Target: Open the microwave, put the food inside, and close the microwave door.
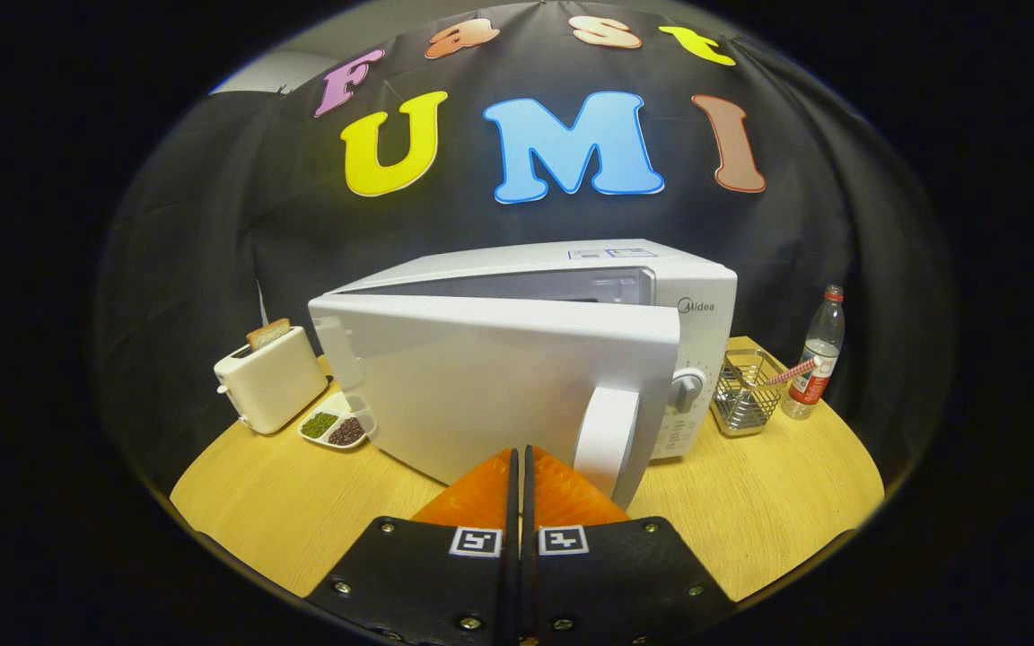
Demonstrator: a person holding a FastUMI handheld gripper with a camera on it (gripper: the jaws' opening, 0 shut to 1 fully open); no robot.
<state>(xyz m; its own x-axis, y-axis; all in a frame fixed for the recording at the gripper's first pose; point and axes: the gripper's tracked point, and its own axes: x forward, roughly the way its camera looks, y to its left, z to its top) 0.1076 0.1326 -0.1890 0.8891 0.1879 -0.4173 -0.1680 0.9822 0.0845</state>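
Note:
A white microwave [701,309] stands on the round wooden table [777,511]. Its door [481,377] hangs partly open, hinged on the left, with a gap showing along the top towards the dark cavity. The door's white vertical handle [605,440] is just right of my fingertips. My gripper [519,453] is shut with nothing between the fingers, its tips right at the lower face of the door; I cannot tell if they touch it. A small white two-part dish [335,427] with green and dark food lies left of the microwave.
A white toaster [270,381] with a slice of bread in it stands at the left. Right of the microwave sit a wire basket [741,395] and a plastic water bottle [818,354]. Bare tabletop lies at the front left and front right.

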